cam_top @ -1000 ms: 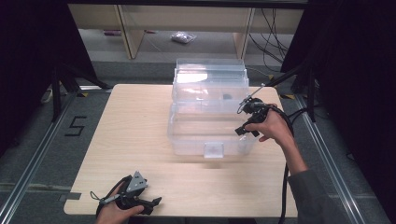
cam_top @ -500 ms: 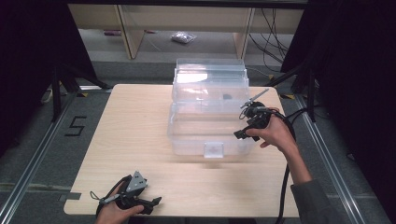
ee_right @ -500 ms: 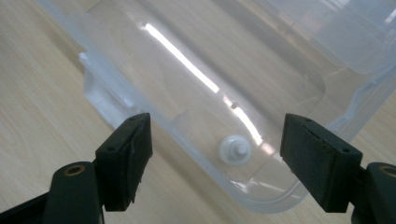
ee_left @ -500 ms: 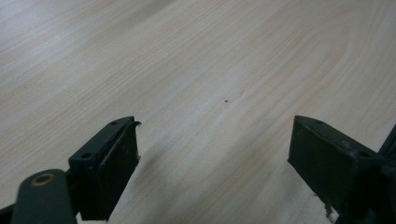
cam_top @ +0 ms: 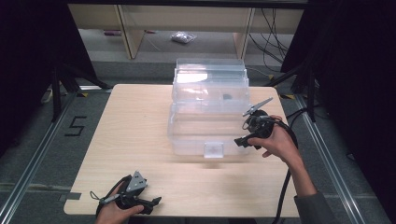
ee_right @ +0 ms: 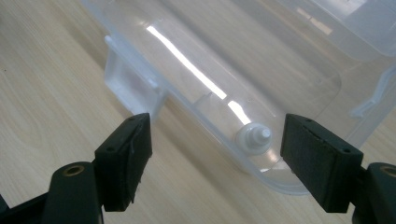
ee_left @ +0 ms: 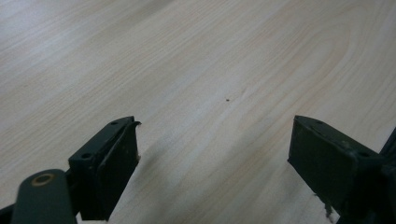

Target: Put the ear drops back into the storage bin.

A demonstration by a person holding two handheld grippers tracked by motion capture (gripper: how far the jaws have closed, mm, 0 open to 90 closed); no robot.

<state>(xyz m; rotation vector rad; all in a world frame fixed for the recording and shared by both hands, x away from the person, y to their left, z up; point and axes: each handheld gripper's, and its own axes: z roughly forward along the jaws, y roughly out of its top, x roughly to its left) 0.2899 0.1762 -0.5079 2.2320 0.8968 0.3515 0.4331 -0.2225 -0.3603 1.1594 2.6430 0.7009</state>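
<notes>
A clear plastic storage box [cam_top: 208, 112] stands on the light wooden table [cam_top: 135, 126], toward its far middle, with its transparent lid swung back so the box reads as two stepped tiers. A small latch tab [cam_top: 213, 150] juts from the near wall. A small dark item [cam_top: 227, 97] lies inside the upper part, too small to identify.

The right gripper [cam_top: 243, 141] is held in the person's right hand [cam_top: 276, 142] just beside the box's near right corner, its grey three-cornered plate [cam_top: 257, 107] tilted up and its cable trailing down past the forearm. In the right gripper view its jaws are spread wide with nothing between them, framing the box's rounded rim and a small white knob [ee_right: 255, 136] moulded on the plastic; the latch tab [ee_right: 132, 84] sits to the upper left.

The left gripper [cam_top: 152, 204] lies low at the near left corner of the table, held by the left hand [cam_top: 117, 212]. In the left gripper view [ee_left: 215, 163] its jaws are released, wide apart over bare wood grain, gripping nothing

On the floor beyond the table lies a small clear bag [cam_top: 183, 38]
</notes>
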